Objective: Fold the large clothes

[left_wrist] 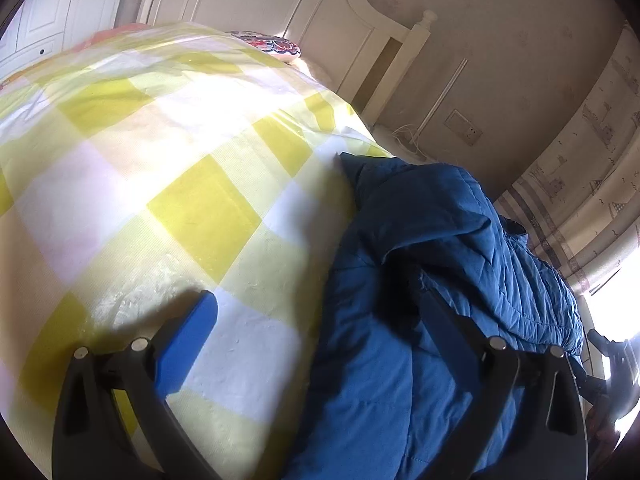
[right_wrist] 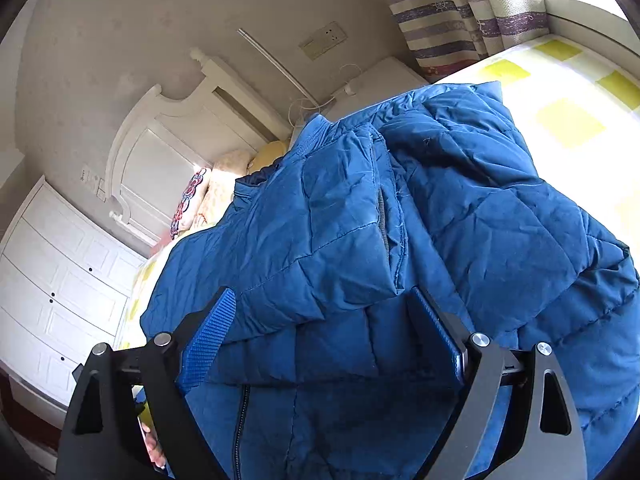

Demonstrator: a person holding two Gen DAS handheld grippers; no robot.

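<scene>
We see a blue quilted jacket [right_wrist: 460,208] lying on a bed covered with a yellow-and-white checked sheet [left_wrist: 168,184]. The jacket is puffy, stitched in broad panels, its thin shell creased and wrinkled; a dark zipper [right_wrist: 239,432] runs down its near part, and one padded flap is folded over the body with a raw stitched edge showing. In the left wrist view the jacket [left_wrist: 432,272] sits along the right side of the sheet, near the bed's edge, its length running away from us toward the white wooden headboard [left_wrist: 304,12]. A wide stretch of smooth sheet lies bare to its left.

Our left gripper [left_wrist: 316,312] is spread wide: one blue-padded finger [left_wrist: 188,344] hangs over the sheet, the other rests against the jacket's folds, pinching nothing. Our right gripper [right_wrist: 324,312] is also spread wide, its ribbed blue pads [right_wrist: 212,340] on either side of the folded flap, not closed on it.

Pillows [right_wrist: 208,196] lie by the headboard, a striped curtain [right_wrist: 460,12] hangs past the far bed edge, and white cabinet doors [right_wrist: 60,292] stand alongside.
</scene>
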